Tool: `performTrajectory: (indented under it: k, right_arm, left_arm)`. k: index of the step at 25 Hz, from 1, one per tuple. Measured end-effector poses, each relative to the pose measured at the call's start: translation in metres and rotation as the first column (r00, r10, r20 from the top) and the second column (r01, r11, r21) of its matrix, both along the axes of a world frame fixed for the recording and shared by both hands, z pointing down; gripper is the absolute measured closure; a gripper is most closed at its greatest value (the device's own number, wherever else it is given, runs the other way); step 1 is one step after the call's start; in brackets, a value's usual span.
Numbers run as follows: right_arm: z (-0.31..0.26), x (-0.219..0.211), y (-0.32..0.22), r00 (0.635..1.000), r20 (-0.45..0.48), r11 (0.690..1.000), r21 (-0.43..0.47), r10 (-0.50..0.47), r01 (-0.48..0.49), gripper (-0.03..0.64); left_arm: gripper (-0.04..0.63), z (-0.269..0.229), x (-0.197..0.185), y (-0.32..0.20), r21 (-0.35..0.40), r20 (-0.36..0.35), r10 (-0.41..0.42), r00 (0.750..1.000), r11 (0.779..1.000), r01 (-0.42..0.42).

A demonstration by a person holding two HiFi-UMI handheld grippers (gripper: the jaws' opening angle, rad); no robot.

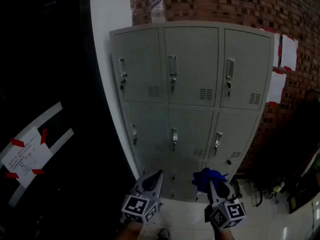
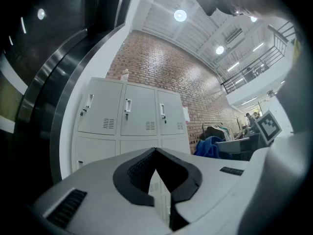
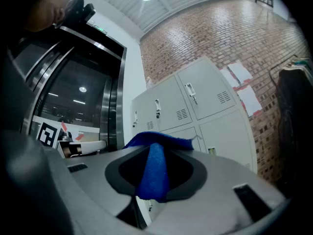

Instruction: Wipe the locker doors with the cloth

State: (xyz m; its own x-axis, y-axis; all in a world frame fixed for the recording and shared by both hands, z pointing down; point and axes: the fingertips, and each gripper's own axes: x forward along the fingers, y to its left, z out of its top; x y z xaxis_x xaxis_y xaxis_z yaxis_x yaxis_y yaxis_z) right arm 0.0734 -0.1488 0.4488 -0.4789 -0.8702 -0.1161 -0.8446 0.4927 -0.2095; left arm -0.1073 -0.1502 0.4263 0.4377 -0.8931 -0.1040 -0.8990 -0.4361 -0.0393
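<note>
Blue cloth (image 3: 152, 173) sits pinched in right hand-held gripper (image 1: 215, 187), facing lockers (image 1: 192, 84).

We see our right gripper (image 3: 154, 150) with its jaws pinched on a blue cloth (image 3: 151, 176), which bunches over their tips in front of the grey lockers (image 3: 195, 112). To the right of the lockers, white papers (image 3: 243, 81) hang on the brick wall (image 3: 205, 33).
</note>
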Motion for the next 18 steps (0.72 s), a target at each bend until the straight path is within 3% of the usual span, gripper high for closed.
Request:
performTrajectory:
  k: [6, 11, 14, 18]
  right_arm:
    - [-0.006, -0.029, -0.122, 1.0, -0.005, 0.999, -0.032, 0.031, -0.031, 0.516]
    - [-0.024, -0.052, -0.199, 1.0, -0.024, 0.999, -0.042, -0.01, 0.009, 0.517]
    - [-0.07, -0.079, -0.244, 0.998, -0.04, 0.999, 0.024, -0.044, 0.045, 0.517]
    - [-0.154, -0.106, -0.296, 0.997, -0.063, 0.982, 0.179, -0.054, 0.065, 0.517]
  left_arm:
    - [0.597, -0.012, -0.02, -0.129, -0.008, -0.032, 0.042, 0.999, 0.999, -0.042]
    - [0.597, -0.011, -0.009, -0.189, -0.059, -0.068, 0.095, 0.993, 0.993, -0.099]
    - [0.598, -0.017, -0.012, -0.21, -0.065, -0.078, 0.104, 0.991, 0.992, -0.11]
    - [0.597, -0.049, -0.019, -0.247, 0.019, -0.074, 0.104, 0.992, 0.995, -0.103]
